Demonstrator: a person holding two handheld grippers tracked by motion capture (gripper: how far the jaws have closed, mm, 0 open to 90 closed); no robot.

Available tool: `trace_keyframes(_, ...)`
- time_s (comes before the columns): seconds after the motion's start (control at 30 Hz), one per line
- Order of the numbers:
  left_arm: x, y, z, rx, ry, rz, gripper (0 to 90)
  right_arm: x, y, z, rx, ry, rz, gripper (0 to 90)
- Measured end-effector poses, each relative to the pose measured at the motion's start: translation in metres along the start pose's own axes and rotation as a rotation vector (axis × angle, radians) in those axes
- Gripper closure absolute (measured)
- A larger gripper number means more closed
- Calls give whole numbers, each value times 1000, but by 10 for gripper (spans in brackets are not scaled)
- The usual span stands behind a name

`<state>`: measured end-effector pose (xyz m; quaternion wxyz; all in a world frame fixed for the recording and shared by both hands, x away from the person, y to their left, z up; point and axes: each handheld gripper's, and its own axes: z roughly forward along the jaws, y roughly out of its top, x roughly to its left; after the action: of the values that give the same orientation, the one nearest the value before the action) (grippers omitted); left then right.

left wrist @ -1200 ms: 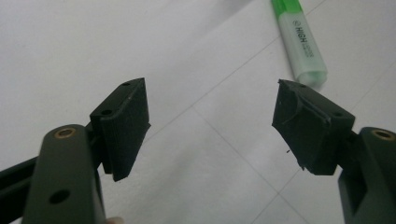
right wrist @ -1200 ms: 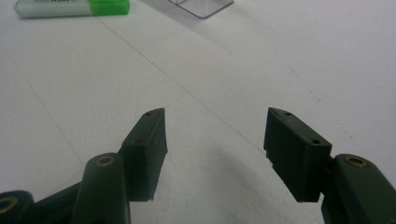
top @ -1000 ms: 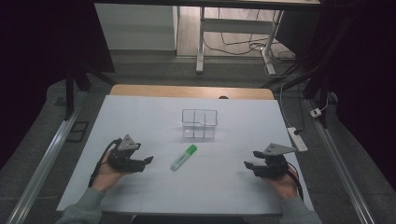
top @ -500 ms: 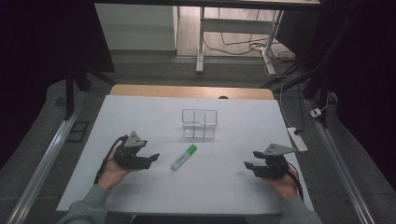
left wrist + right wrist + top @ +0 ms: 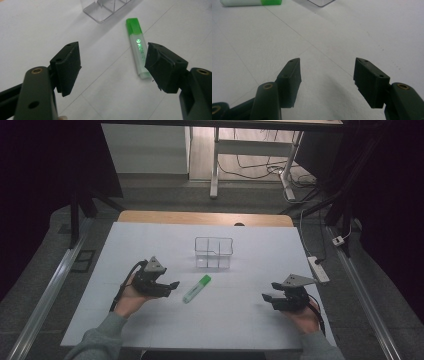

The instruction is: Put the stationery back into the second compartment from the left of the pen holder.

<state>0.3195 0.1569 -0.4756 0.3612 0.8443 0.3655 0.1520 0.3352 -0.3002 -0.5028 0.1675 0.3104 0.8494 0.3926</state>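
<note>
We see the highlighter (image 5: 196, 289) lying flat on the white bench (image 5: 240, 330), just in front of the clear box (image 5: 214, 252) and apart from it, green cap toward the box. Our left claw (image 5: 172, 285) stands wide open and empty just beside the highlighter, not touching it. Our right claw (image 5: 266, 297) hangs open and empty, well apart to the right.

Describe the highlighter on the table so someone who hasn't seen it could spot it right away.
Find the white table and the clear divided box near its middle. Just in front of that box, towards the person, lies the highlighter, beside the left gripper. It is the one green-capped, pale-bodied pen.
</note>
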Motion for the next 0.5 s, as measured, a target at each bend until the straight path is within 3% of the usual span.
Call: trace_keyframes(0.5, -10, 19, 18, 39, -20, 46, 285, 2, -1, 2, 23, -17, -5, 383)
